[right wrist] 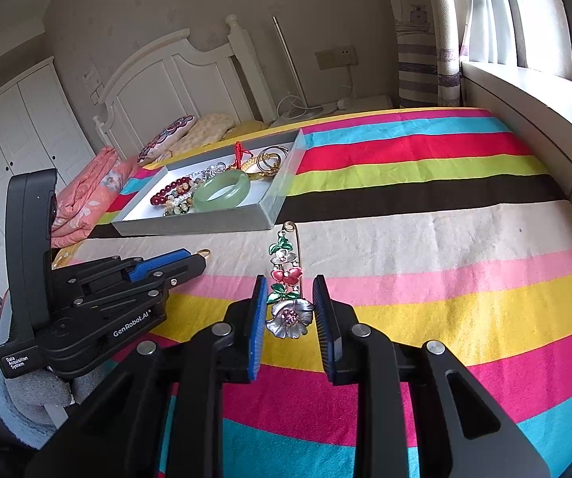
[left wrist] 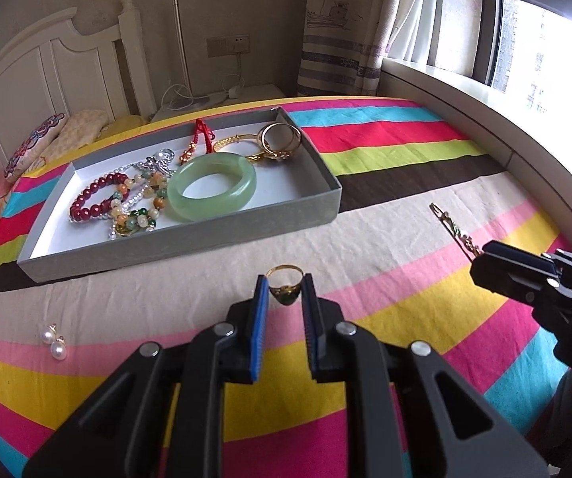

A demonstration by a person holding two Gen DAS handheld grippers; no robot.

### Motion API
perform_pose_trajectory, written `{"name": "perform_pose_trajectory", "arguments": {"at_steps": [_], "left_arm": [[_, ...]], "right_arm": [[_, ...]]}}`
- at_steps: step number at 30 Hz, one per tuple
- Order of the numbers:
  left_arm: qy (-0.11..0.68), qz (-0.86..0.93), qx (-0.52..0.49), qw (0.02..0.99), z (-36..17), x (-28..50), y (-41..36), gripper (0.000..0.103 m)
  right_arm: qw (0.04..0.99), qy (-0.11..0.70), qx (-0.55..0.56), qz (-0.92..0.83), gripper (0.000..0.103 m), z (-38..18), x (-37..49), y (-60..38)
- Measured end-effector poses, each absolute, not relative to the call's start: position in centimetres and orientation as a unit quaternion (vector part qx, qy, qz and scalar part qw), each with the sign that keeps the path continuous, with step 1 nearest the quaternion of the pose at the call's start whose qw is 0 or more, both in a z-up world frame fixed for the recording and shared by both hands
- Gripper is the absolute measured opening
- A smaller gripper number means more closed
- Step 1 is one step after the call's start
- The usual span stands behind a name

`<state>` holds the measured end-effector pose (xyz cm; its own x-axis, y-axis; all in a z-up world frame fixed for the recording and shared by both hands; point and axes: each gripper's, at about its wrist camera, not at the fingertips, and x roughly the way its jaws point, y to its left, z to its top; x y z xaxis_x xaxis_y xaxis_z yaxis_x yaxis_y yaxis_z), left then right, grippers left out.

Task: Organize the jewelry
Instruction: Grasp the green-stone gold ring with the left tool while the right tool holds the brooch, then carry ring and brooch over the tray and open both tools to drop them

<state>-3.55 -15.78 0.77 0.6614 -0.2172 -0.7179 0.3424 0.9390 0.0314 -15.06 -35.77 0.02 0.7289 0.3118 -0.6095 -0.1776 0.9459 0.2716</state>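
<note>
One grey tray point(left wrist: 190, 247) of bangles, beads, gold rings.

A bed point(right wrist: 425, 215) spread with a boldly striped sheet fills a bedroom, its bands running pink, turquoise, red, lime, brown, cream and yellow. At the head stands a white panelled headboard point(right wrist: 174, 79), with an embroidered pillow point(right wrist: 166, 137), a cream pillow point(right wrist: 206, 129) just beside it, and a folded salmon floral quilt point(right wrist: 83, 199) nearer the bed's edge. White wardrobe doors point(right wrist: 11, 131) line the wall. A wall socket point(left wrist: 228, 45) feeds a white cable point(left wrist: 190, 93) down to a nightstand point(left wrist: 222, 99). A patterned curtain point(left wrist: 337, 32) hangs beside the bright window point(left wrist: 545, 40).
</note>
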Motion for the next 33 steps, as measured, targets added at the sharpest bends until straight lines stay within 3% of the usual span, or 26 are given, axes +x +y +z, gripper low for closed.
{"name": "perform_pose_trajectory", "arguments": {"at_steps": [20, 33], "left_arm": [[0.37, -0.119, 0.052, 0.92, 1.5, -3.0, -10.0, 0.016], [0.351, -0.074, 0.05, 0.932, 4.6, 1.6, -5.2, 0.016]], "right_arm": [[0.924, 0.35, 0.014, 0.156, 0.025, 1.5, -12.9, -28.8], [0.913, 0.352, 0.024, 0.205, 0.025, 3.1, -5.8, -24.5]]}}
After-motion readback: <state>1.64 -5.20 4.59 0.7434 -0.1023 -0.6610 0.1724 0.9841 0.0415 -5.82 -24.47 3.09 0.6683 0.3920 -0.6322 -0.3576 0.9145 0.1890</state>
